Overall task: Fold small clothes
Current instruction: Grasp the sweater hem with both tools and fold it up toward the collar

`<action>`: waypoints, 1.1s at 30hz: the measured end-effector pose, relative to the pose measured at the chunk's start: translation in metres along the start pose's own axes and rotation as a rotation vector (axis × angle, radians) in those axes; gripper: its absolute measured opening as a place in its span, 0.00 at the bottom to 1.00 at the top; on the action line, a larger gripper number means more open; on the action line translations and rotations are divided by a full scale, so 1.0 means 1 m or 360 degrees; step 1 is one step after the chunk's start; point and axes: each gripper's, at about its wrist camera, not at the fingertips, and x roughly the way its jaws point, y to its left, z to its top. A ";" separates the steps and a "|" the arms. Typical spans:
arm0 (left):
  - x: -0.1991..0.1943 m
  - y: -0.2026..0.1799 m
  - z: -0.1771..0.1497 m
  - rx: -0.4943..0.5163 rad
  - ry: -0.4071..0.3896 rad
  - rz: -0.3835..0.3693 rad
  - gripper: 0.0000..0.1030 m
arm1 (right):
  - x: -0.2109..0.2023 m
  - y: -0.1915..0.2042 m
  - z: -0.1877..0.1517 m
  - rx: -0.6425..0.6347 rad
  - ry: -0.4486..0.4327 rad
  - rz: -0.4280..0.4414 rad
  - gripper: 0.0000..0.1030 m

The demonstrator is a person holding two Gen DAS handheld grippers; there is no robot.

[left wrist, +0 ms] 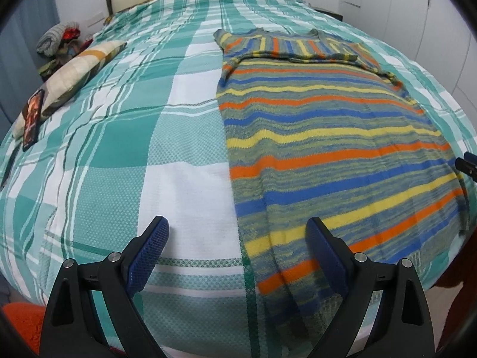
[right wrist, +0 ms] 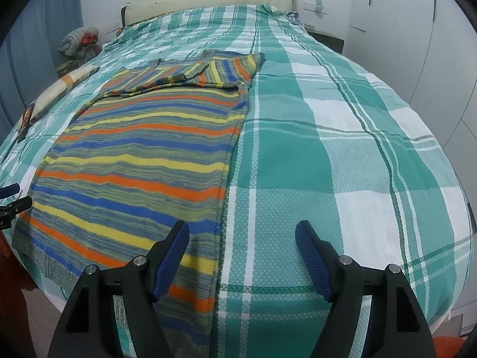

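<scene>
Currently, stage: the garment lies spread out with its sleeves folded in, and neither tool touches it.

Garment: a knitted sweater striped in orange, yellow, blue and grey-green [left wrist: 328,137] lies flat on the bed with the teal-and-white checked cover [left wrist: 143,137], its hem towards the cameras and its neck at 12 o'clock; both sleeves are laid across the chest.

Place in views: in the left wrist view it fills the 1 to 5 o'clock part; in the right wrist view it fills the 8 to 11 o'clock part.

Left gripper [left wrist: 238,235]: jaws spread wide and empty, hovering above the hem's left corner, one blue pad over bare cover and the other over knit.

Right gripper [right wrist: 242,237]: jaws likewise released, holding nothing, straddling the sweater's right edge near the hem.

Handling: probably soft, limp and light; the knit will likely stretch and sag if lifted by one point, and the nubby cover may drag on it.

Hold: best pinched at the two hem corners, through both layers, and carried together towards the neck.

Surroundings: a cream patterned pillow [left wrist: 74,68] lies well apart at 9 to 10 o'clock in the left view.
</scene>
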 end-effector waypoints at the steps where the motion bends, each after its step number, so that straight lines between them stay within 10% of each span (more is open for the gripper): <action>1: 0.001 0.000 0.000 0.0001 0.0004 0.0003 0.91 | 0.000 0.000 0.000 0.0001 0.0002 -0.0001 0.71; 11: 0.000 0.007 -0.001 -0.0056 0.0019 -0.0029 0.91 | 0.002 -0.003 0.000 0.0017 -0.0002 0.0006 0.71; 17: -0.014 0.026 -0.010 -0.0227 0.0079 -0.0275 0.91 | -0.016 -0.031 0.020 0.0163 0.0019 0.0138 0.71; 24: -0.010 -0.003 -0.024 -0.0133 0.0231 -0.0479 0.75 | -0.009 -0.057 0.010 0.0360 0.0638 0.0594 0.71; 29: -0.003 -0.019 -0.027 -0.0049 0.0310 -0.0478 0.45 | 0.006 -0.024 -0.012 0.0283 0.0769 0.0720 0.68; 31: 0.000 -0.018 -0.028 -0.0069 0.0350 -0.0499 0.05 | 0.020 -0.008 -0.019 0.0257 0.0785 0.0742 0.41; 33: -0.001 -0.010 -0.029 -0.0161 0.0387 -0.0568 0.05 | 0.030 0.004 -0.023 0.0225 0.0850 0.0793 0.07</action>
